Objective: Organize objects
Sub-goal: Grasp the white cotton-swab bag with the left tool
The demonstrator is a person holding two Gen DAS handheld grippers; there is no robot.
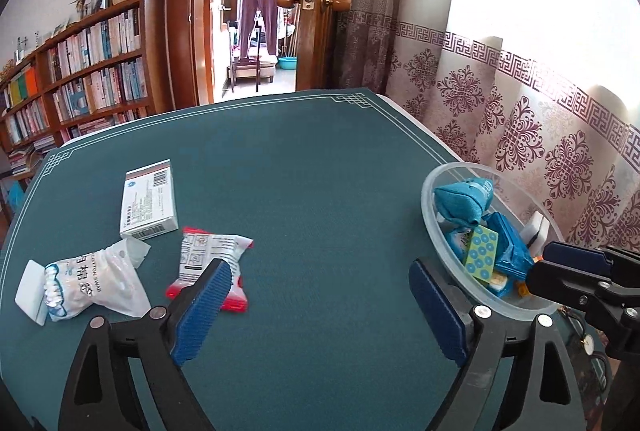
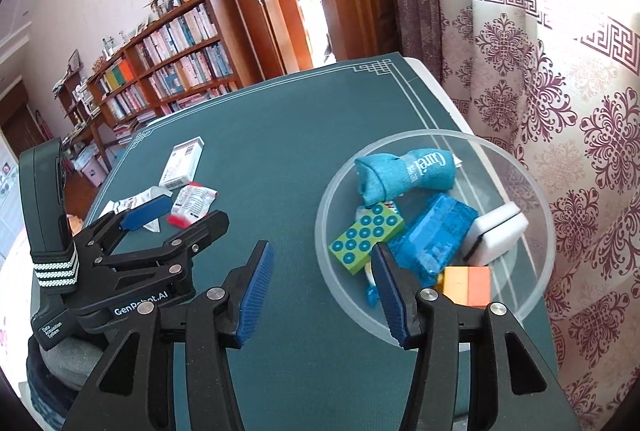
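We are holding both tongs spread apart and empty: the left gripper (image 1: 320,311) is hanging over the bare middle of the desk (image 1: 300,171), and the right gripper (image 2: 324,291) is hanging at the near rim of the clear bowl (image 2: 400,139), which is sitting by the desk's right edge and already holding a rolled blue cloth, packets and a sponge.

What is left is lying toward the desk's left edge: a red-trimmed sachet (image 1: 212,263), a cotton swab bag (image 1: 92,283) and a white medicine box (image 1: 149,199). The sachet is lying just ahead and left of the left tongs, nearly under the left finger, its long axis running roughly away from us. We judge the left hand far nearer, so it should be taking the sachet, swinging slightly left and closing across the short width.
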